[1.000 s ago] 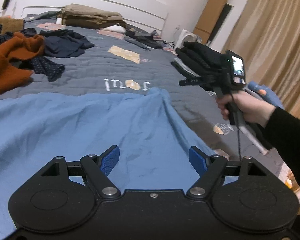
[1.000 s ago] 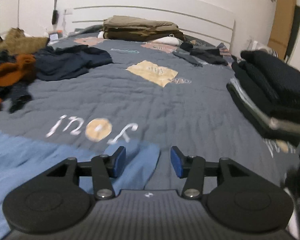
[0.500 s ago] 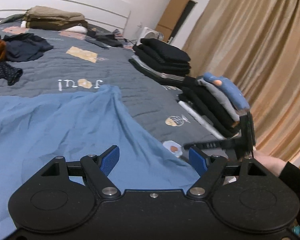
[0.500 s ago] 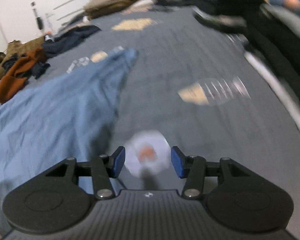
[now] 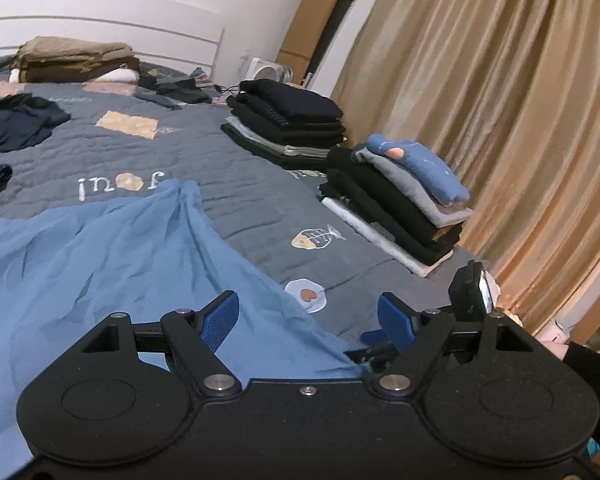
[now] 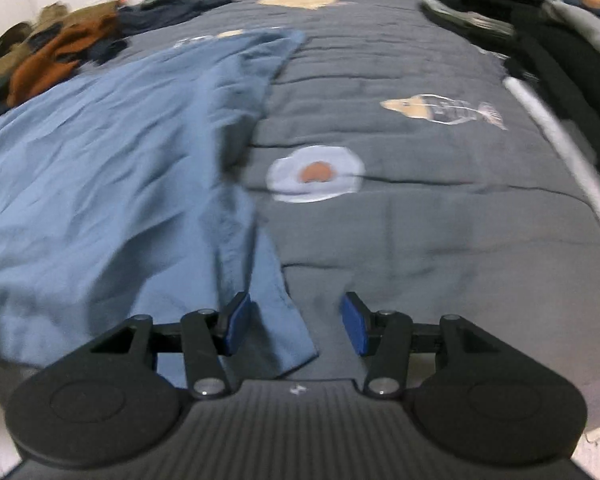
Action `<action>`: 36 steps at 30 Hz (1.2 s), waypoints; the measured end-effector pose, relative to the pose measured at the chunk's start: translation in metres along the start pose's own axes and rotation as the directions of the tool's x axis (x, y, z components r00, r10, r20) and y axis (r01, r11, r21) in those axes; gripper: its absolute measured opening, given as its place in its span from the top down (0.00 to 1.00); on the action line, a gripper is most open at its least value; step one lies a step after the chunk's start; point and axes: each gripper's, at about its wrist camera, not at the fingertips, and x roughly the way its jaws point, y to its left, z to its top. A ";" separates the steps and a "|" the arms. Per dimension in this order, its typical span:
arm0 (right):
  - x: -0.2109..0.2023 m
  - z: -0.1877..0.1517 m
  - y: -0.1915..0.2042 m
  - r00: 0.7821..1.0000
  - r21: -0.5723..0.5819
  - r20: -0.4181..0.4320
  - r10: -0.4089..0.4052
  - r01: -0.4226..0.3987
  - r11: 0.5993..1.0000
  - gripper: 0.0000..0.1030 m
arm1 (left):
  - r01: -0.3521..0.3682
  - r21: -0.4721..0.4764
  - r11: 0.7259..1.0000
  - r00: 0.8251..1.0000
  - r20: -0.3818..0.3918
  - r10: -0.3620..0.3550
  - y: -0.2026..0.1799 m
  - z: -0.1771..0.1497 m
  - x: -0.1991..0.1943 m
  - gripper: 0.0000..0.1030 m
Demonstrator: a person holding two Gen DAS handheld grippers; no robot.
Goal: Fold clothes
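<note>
Left wrist view. Compared with one second ago, the view has swung from the head of the bed toward the curtain side: the two stacks of folded clothes (image 5: 396, 200) now sit centre-right, where earlier only the rumpled pile at the far left and the headboard showed. The right hand-held gripper, previously raised at mid-height in front of the stacks, has dropped to the lower right and is now mostly hidden behind the left unit; only its camera body and a blue fingertip show. The left hand-held gripper (image 5: 308, 320) stands wide, with nothing between its pads. It is pitched moderately downward over the near right edge of the blue garment (image 5: 100, 264), which lies spread and creased on the grey bed quilt (image 5: 260, 208).

Right wrist view. One second ago this camera looked level across the bed; it now looks steeply down at the quilt near the bed's foot, beside the egg motif (image 6: 316, 174). The frame is motion-blurred. The right hand-held gripper (image 6: 296, 328) is at a medium opening, pads apart. The near corner of the blue garment (image 6: 100, 160) lies between the pads, closer to the left one, but is not clamped.

Assessment: both units have been repositioned to the garment's near right edge. The right unit appears staged to grasp the corner; no fold has yet been made in this garment.
</note>
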 end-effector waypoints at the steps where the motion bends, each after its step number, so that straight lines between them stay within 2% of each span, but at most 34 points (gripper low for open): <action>1: -0.001 -0.002 0.004 1.000 -0.016 -0.003 0.011 -0.011 1.000 0.52 | 0.004 0.004 1.000 1.000 0.000 -0.004 -0.002 0.000 0.000 0.27; 3: -0.001 -0.004 0.005 1.000 -0.010 0.000 0.021 -0.021 1.000 0.53 | 0.006 0.007 1.000 1.000 -0.005 -0.006 -0.004 -0.002 0.002 0.27; 4: -0.001 -0.005 0.003 1.000 0.016 0.001 0.031 -0.031 0.999 0.56 | 0.004 0.008 1.000 1.000 -0.007 -0.004 -0.005 -0.002 0.003 0.27; 6: -0.001 -0.007 -0.001 0.999 0.065 -0.003 0.054 -0.054 0.996 0.74 | 0.001 0.008 1.000 1.000 -0.011 -0.001 -0.005 -0.002 0.004 0.27; 7: -0.001 -0.008 -0.003 0.998 0.089 -0.012 0.069 -0.067 0.994 0.88 | -0.001 0.008 1.000 1.000 -0.011 0.001 -0.005 -0.002 0.004 0.27; 10: -0.006 -0.008 -0.012 0.994 0.180 -0.013 0.112 -0.108 0.978 0.97 | -0.006 0.008 1.000 1.000 -0.006 0.006 -0.004 -0.001 0.003 0.27; 13: -0.023 -0.007 -0.025 0.990 0.284 0.031 0.137 -0.140 0.949 0.98 | -0.014 -0.001 1.000 1.000 0.001 0.014 -0.002 0.001 0.001 0.27; 18: -0.075 -0.002 -0.058 0.990 0.377 0.124 0.066 -0.109 0.920 0.98 | -0.020 -0.011 1.000 1.000 0.013 0.020 0.001 0.004 -0.002 0.26; 22: -0.108 -0.009 -0.073 0.993 0.378 0.116 -0.033 -0.013 0.926 1.00 | -0.008 0.008 1.000 1.000 0.011 0.008 -0.003 0.002 -0.003 0.25; 26: -0.103 -0.020 -0.081 0.998 0.344 0.016 -0.055 0.046 0.938 1.00 | -0.004 0.018 1.000 1.000 -0.002 0.005 -0.006 0.000 0.000 0.25; 28: -0.095 -0.020 -0.078 0.999 0.323 -0.003 -0.041 0.040 0.946 0.98 | -0.008 0.019 1.000 1.000 -0.003 0.009 -0.006 0.000 0.000 0.25; 30: -0.090 -0.020 -0.076 1.000 0.323 0.014 -0.005 0.000 0.946 0.95 | -0.011 0.019 1.000 1.000 -0.001 0.011 -0.005 0.000 -0.001 0.25; 34: -0.076 -0.005 -0.059 0.998 0.316 0.059 0.014 -0.032 0.948 0.90 | -0.019 0.014 1.000 1.000 0.007 0.019 -0.003 0.002 -0.002 0.25; 36: -0.071 0.006 -0.049 0.994 0.327 0.101 0.039 -0.071 0.942 0.83 | -0.027 0.015 1.000 1.000 0.009 0.027 -0.001 0.002 -0.003 0.24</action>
